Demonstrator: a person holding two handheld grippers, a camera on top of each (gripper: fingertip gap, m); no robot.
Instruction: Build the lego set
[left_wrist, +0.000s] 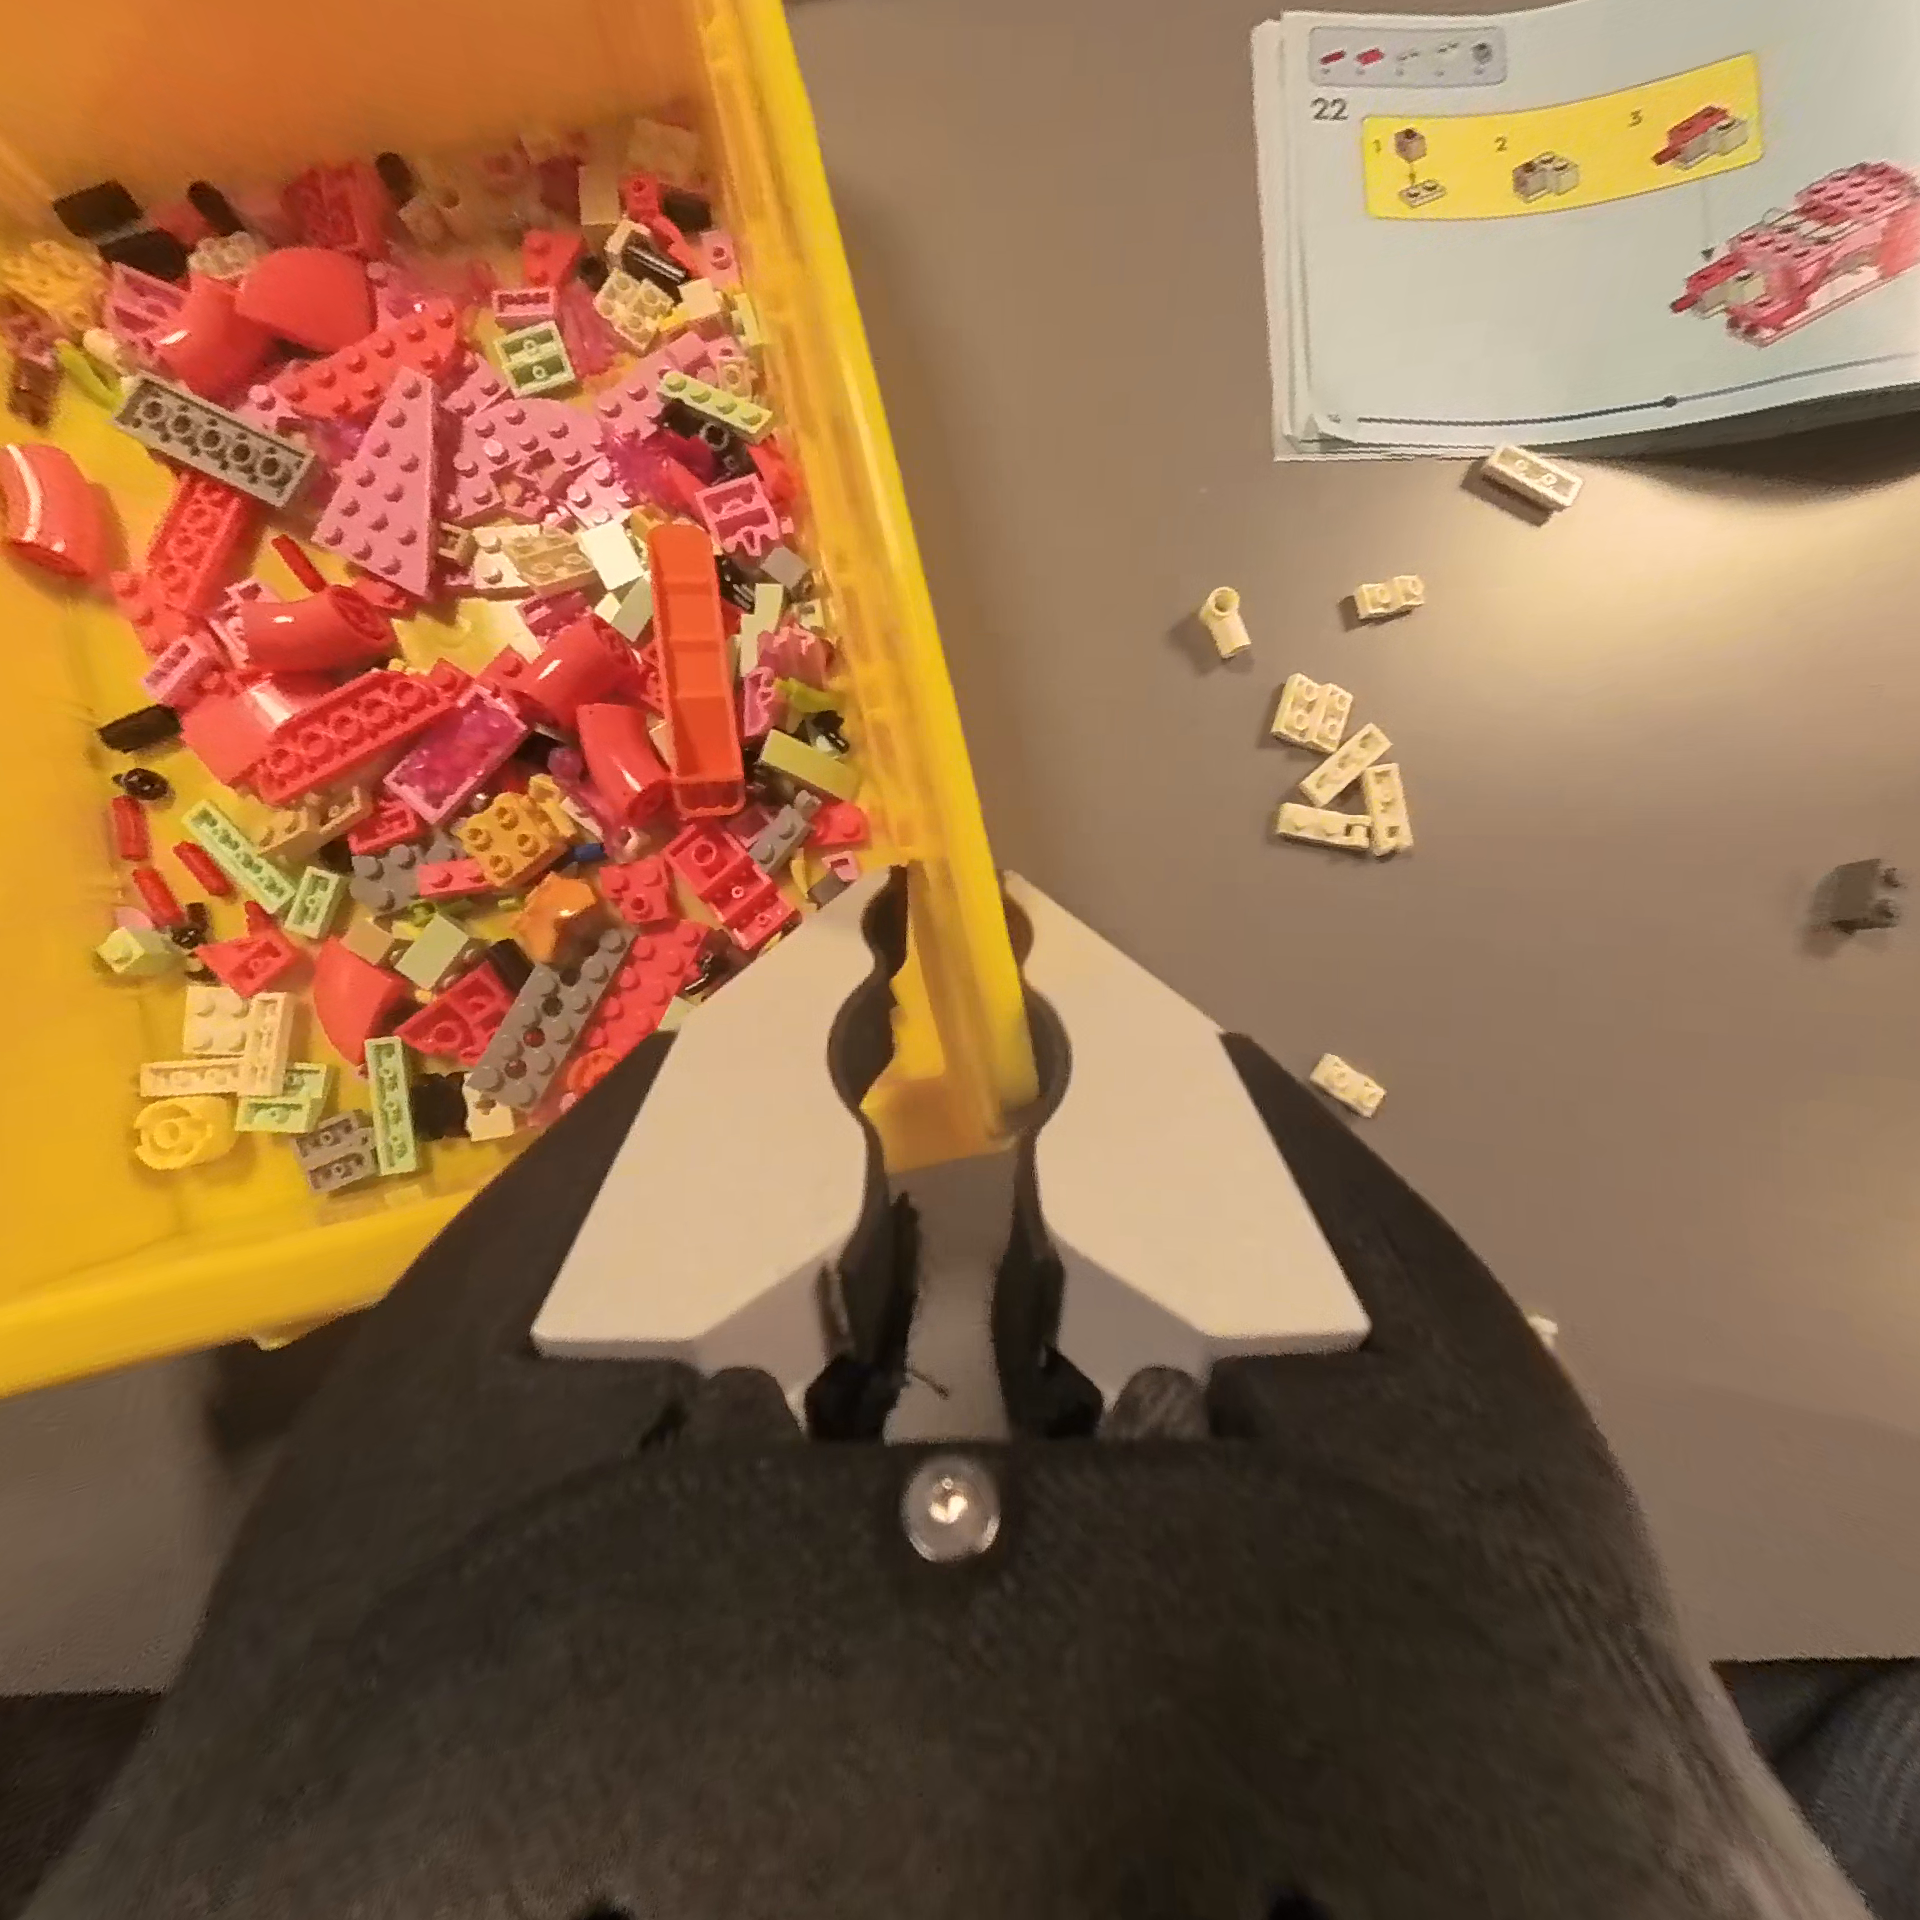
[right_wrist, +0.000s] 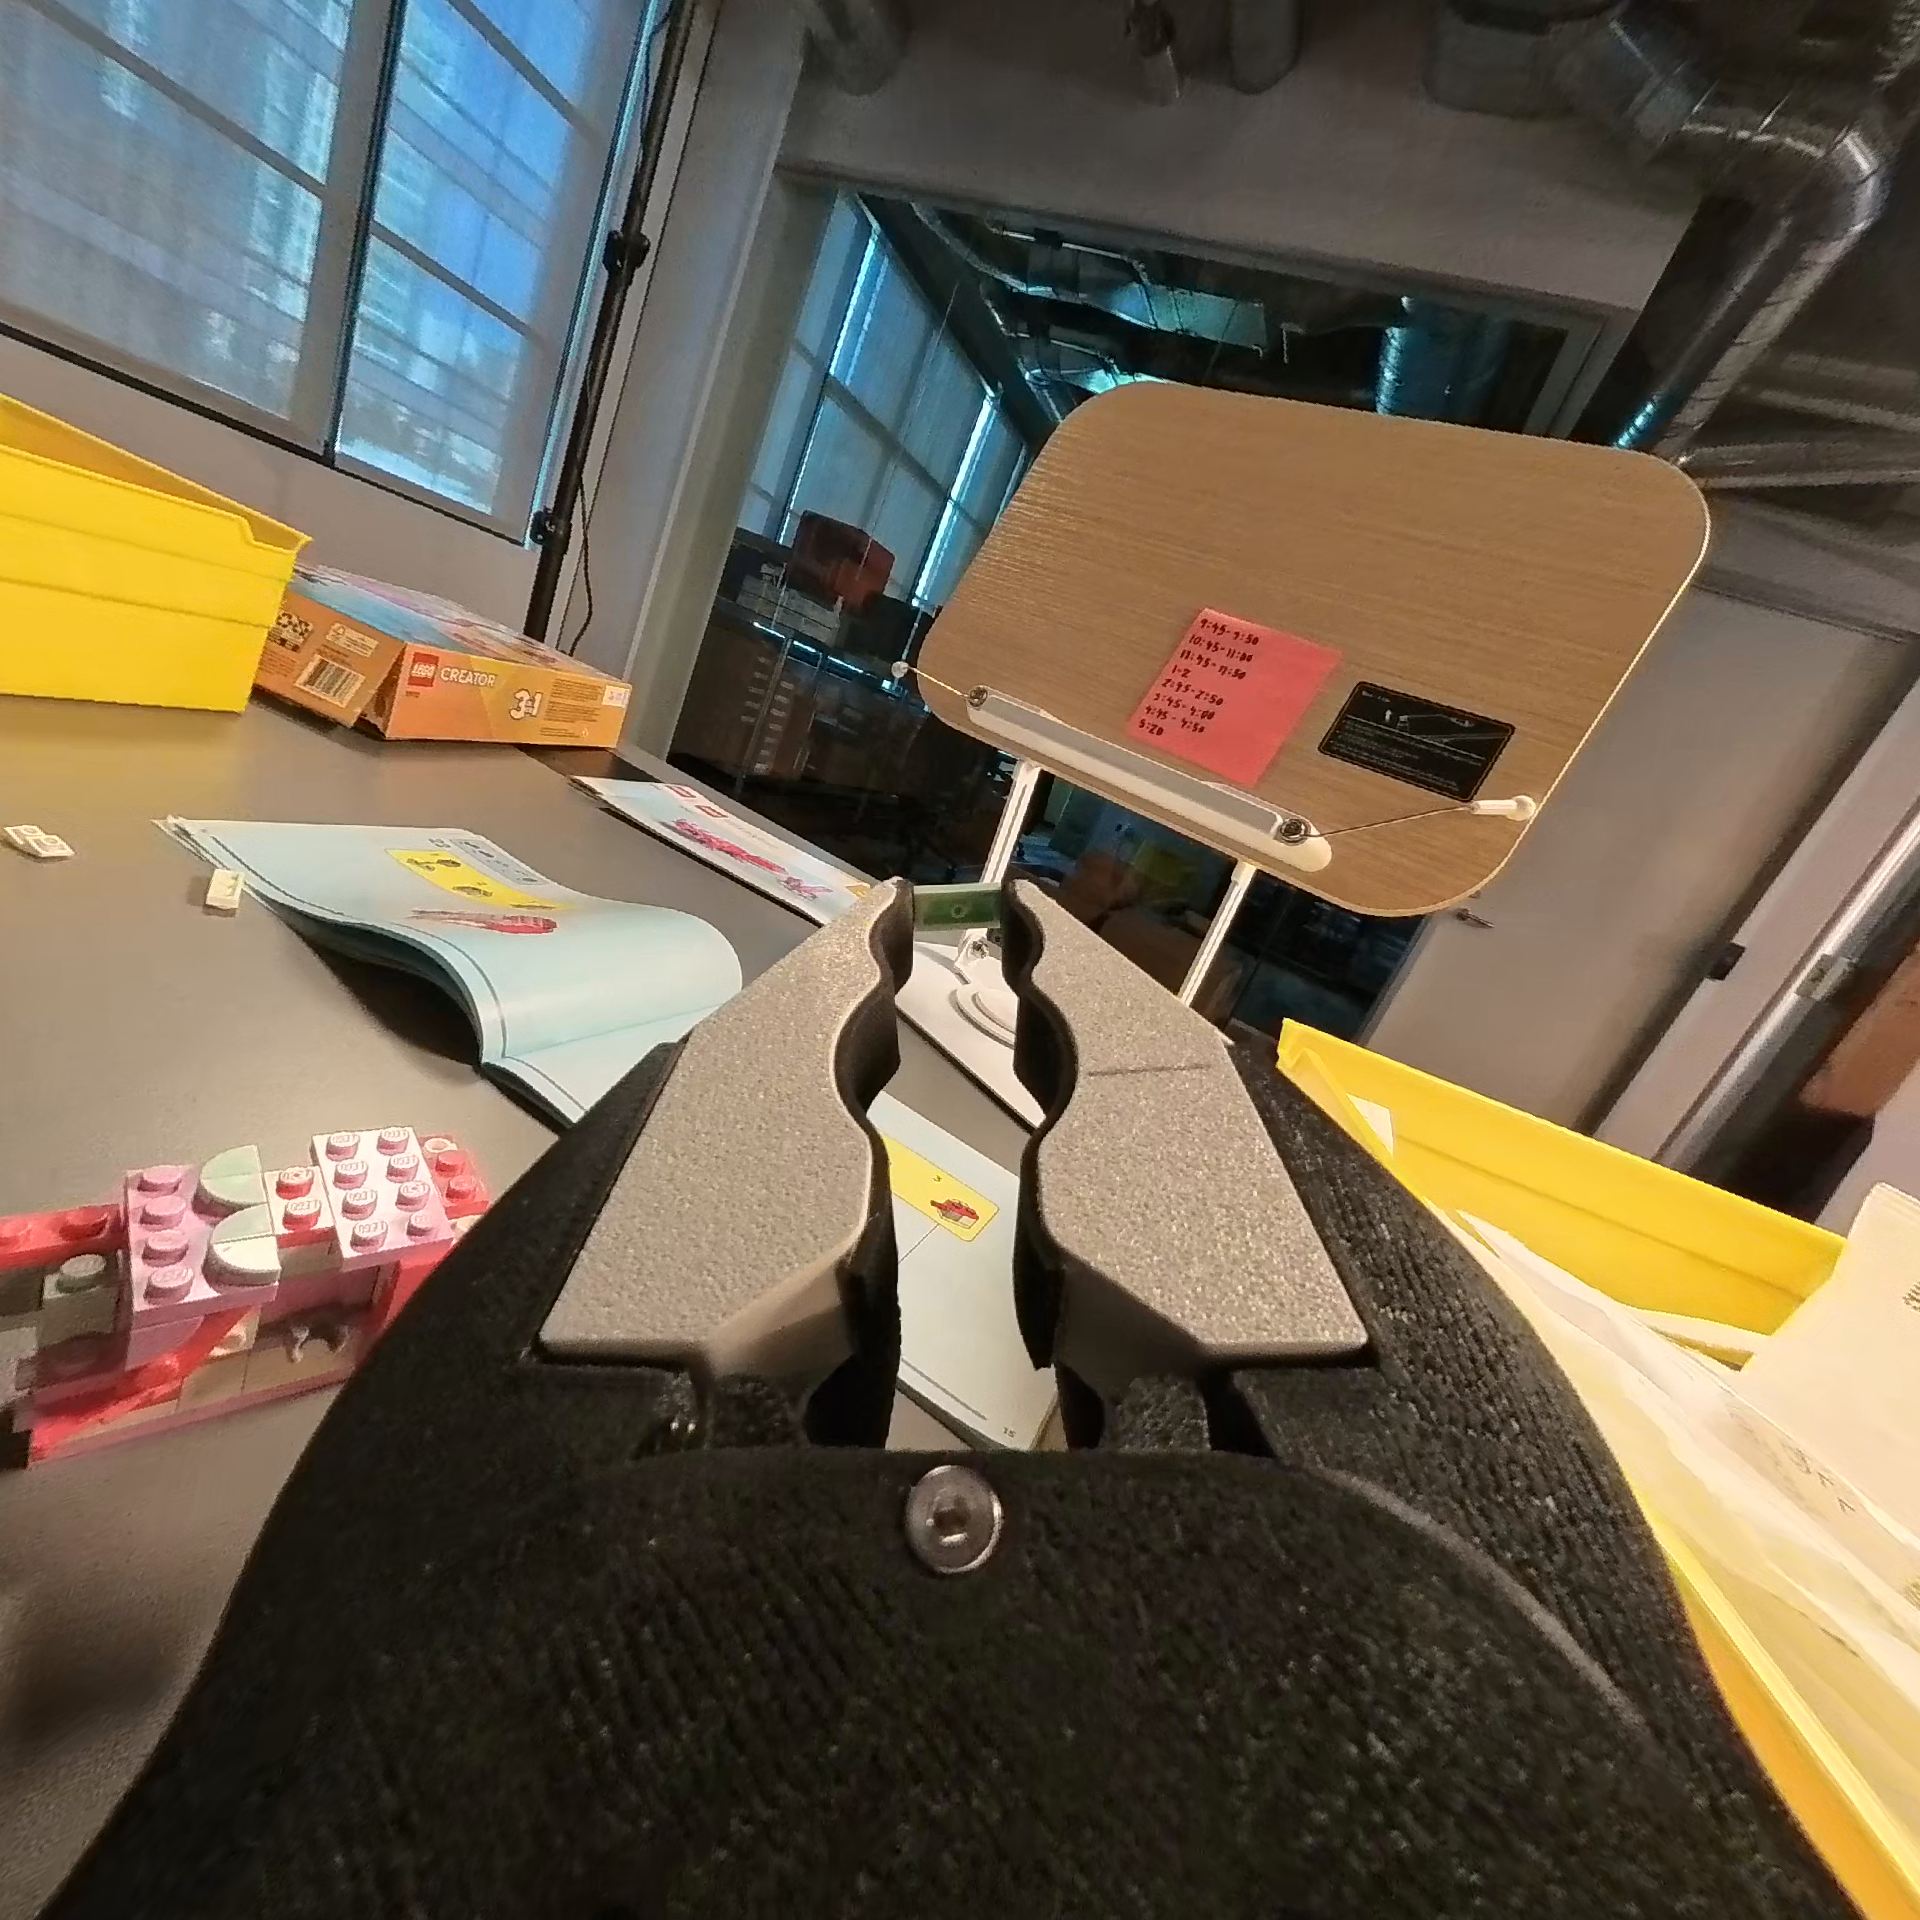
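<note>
Gripping the right-hand wall of a yellow bin (left_wrist: 894, 582), the left gripper (left_wrist: 961, 904) has its fingers narrowed on the rim, one inside, one outside. That wall runs away from the camera, leaning left, with mixed pink, red and grey bricks (left_wrist: 436, 644) heaped against it. Cream plates (left_wrist: 1340, 769) and an open instruction booklet (left_wrist: 1579, 260) lie on the grey bench (left_wrist: 1091, 520). Raised above the bench, the right gripper (right_wrist: 958, 906) pinches a small green plate (right_wrist: 956, 906) crosswise at its fingertips, before a wooden book stand (right_wrist: 1351, 582).

Loose bricks (left_wrist: 436, 644) lie in a bin (left_wrist: 831, 436), booklet (left_wrist: 1590, 239) to its right.
</note>
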